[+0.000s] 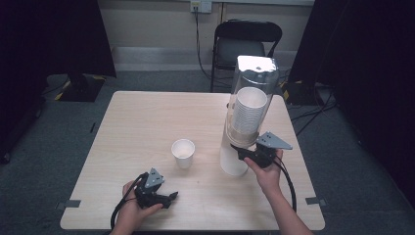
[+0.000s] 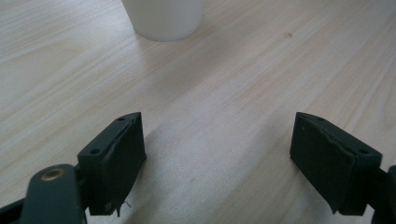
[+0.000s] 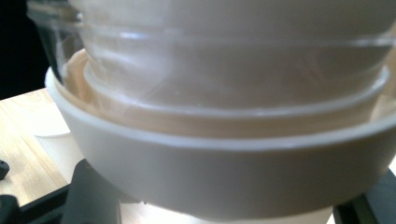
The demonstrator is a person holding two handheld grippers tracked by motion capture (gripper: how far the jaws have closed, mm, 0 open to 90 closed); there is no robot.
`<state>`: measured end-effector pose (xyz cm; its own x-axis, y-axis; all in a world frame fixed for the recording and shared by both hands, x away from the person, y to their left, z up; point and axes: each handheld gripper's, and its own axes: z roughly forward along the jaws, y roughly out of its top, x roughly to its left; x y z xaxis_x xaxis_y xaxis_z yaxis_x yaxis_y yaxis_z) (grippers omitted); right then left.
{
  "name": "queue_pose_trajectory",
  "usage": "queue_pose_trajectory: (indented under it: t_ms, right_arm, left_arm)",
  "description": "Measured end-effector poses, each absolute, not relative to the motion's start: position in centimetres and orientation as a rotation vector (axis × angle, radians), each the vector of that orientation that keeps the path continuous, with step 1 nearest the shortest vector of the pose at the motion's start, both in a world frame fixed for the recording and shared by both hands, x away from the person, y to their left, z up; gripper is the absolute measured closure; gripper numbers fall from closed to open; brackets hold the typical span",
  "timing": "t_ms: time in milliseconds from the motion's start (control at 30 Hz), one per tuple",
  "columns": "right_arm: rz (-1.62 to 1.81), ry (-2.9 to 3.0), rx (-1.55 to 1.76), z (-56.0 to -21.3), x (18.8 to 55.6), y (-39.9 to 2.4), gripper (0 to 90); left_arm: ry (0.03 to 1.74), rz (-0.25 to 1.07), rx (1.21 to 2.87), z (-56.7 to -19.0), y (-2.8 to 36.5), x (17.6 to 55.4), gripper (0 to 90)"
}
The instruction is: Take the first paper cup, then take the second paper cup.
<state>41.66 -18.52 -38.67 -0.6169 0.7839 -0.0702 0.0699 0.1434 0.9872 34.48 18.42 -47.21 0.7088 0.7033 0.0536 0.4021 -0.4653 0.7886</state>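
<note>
Pale wood grain runs across the rectangular table (image 1: 147, 122), and on it, near the middle, a small white paper cup (image 1: 183, 152) stands upright and on its own. To its right rises a tall cup dispenser with a clear plastic tube and a white base (image 1: 243, 122), a stack of white cups (image 1: 248, 111) showing nested inside the tube. Down at the near edge, the left hand-held gripper (image 1: 169, 198) lies low over the table in the person's left hand (image 1: 132, 208), pointing roughly rightward; in the left gripper view its two black jaws stand wide apart with bare wood between them and nothing held, and the bottom of the white paper cup (image 2: 163, 18) sits well ahead of them. Over on the right, the right hand-held gripper (image 1: 244, 152) is raised in the person's right hand (image 1: 266, 174) and pushed up against the lower end of the dispenser, just under the white collar (image 3: 224, 172) at the tube's foot. The right gripper view is crowded by that collar and the clear tube above it, with black jaw parts at the bottom corners either side; they look spread around the dispenser's outlet, but whether they grip anything I cannot tell. A black folding chair (image 1: 244, 44) stands beyond the table.
</note>
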Motion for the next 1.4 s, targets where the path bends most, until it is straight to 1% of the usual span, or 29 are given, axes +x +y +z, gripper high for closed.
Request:
queue_pose_trajectory:
  t_ms: [133,233,1400]
  right_arm:
    - [1.515,1.838,0.809,-38.68,41.66,-18.68,34.1]
    - [1.507,1.843,0.813,-38.68,41.63,-18.63,34.2]
    - [1.487,1.867,0.790,-39.36,41.56,-18.92,35.2]
  left_arm:
    - [0.841,0.485,2.112,-47.23,18.35,34.45,17.3]
    - [0.831,0.484,2.120,-47.24,18.31,34.47,15.0]
    - [0.827,0.485,2.126,-47.23,18.34,34.48,14.8]
